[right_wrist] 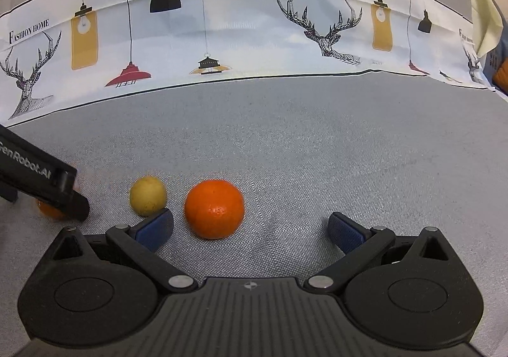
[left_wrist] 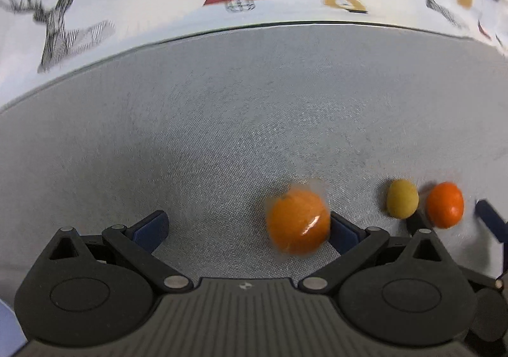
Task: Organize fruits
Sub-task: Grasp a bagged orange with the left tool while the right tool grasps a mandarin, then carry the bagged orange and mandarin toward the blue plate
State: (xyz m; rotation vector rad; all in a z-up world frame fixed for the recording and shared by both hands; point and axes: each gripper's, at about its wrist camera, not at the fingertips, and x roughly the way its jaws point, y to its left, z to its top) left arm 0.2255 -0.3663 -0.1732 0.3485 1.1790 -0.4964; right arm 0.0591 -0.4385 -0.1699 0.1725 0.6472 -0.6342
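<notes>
Left gripper (left_wrist: 246, 228): we see its jaws spread wide, gripping nothing.
Wrapped orange (left_wrist: 297, 221): blurred, in clear film, it lies on the grey cloth table (left_wrist: 222, 135) between our left fingers, hard against the right-hand pad (left_wrist: 344, 231); whether they touch we cannot tell.
Right gripper (right_wrist: 250, 230): jaws wide apart, empty.
Bare orange (right_wrist: 214, 209): on the table between our right fingers, nearer the left pad (right_wrist: 155, 228), apart from both.
Yellow fruit (right_wrist: 148, 196): just beyond that left pad, outside the jaws, beside the bare orange.
Far edge: a printed cloth (right_wrist: 241, 33) with deer and lamps rises there, well apart from the fruits.
</notes>
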